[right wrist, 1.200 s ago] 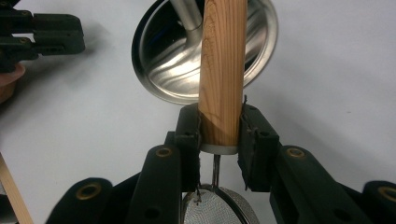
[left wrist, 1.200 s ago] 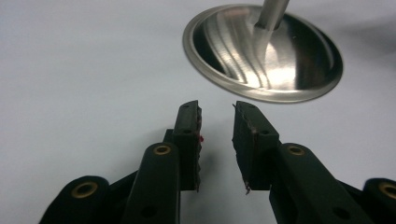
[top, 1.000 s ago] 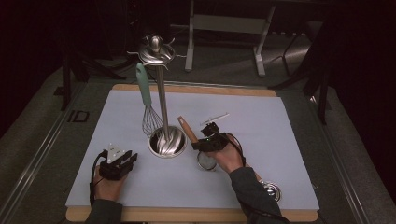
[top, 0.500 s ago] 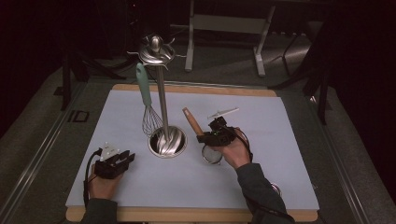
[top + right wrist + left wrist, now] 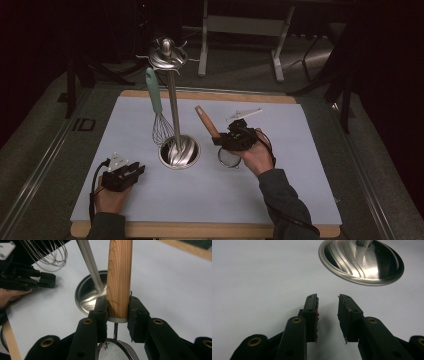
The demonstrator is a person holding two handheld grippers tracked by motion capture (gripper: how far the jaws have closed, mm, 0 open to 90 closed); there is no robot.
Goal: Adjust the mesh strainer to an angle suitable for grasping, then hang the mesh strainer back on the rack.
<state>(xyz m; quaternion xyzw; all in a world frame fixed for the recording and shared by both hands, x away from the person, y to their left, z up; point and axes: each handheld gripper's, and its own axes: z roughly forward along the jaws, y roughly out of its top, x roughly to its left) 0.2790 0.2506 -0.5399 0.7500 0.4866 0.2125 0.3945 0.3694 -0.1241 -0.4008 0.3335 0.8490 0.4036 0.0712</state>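
Standing on the pale sheet (image 5: 280, 190) covering the table (image 5: 200, 231) is one steel utensil stand (image 5: 172, 100), its round base (image 5: 179, 151) near the middle. One whisk (image 5: 158, 117) with a teal handle is hanging from its top. One small mesh strainer (image 5: 229, 156) with a wooden handle (image 5: 207, 121) is sitting just right of the base, and one small white object (image 5: 244, 114) is lying behind it.

Two tools are working here. The right tool (image 5: 220, 140) is clamping the wooden handle near its lower end, the hand (image 5: 257, 157) reaching in from the lower right, the handle tilting up and to the left. The left tool (image 5: 131, 171) is resting low at the front left, jaws apart with nothing between them, pointing toward the base.

Bare sheet is lying open along the front and right edges.
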